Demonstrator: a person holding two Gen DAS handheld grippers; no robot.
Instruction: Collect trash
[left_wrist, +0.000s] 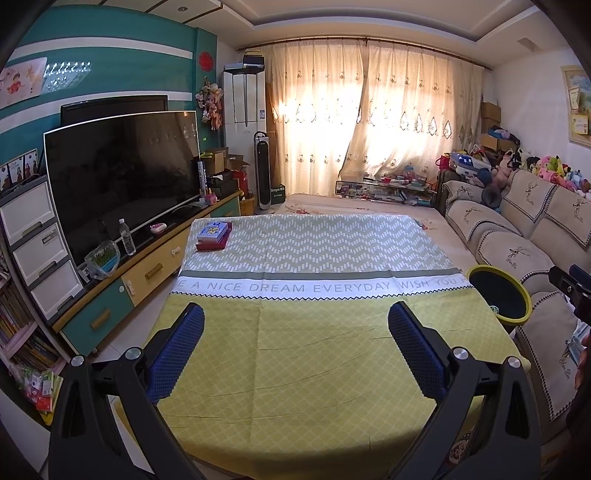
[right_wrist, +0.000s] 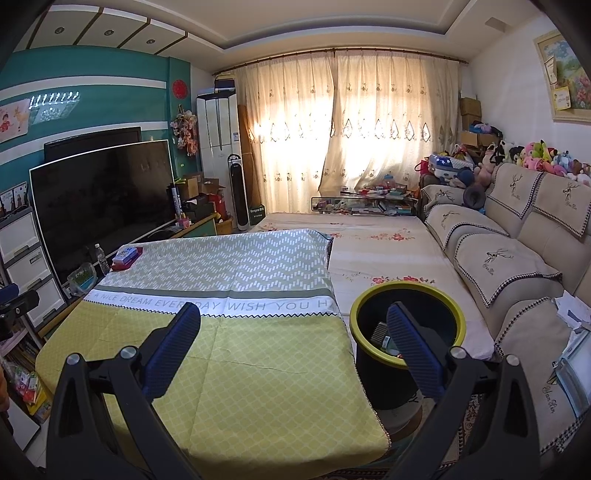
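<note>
A black bin with a yellow rim stands on the floor just right of the table; small items of trash lie in its bottom. The left wrist view shows the same bin off the table's right edge. My left gripper hangs open above the yellow near half of the tablecloth, nothing between its blue pads. My right gripper is open too, over the table's right edge, its right finger in front of the bin's mouth. Both hold nothing.
A small stack of a blue box on a red book lies at the table's far left corner. A TV unit with a bottle runs along the left. A sofa and a floral-covered bed lie to the right.
</note>
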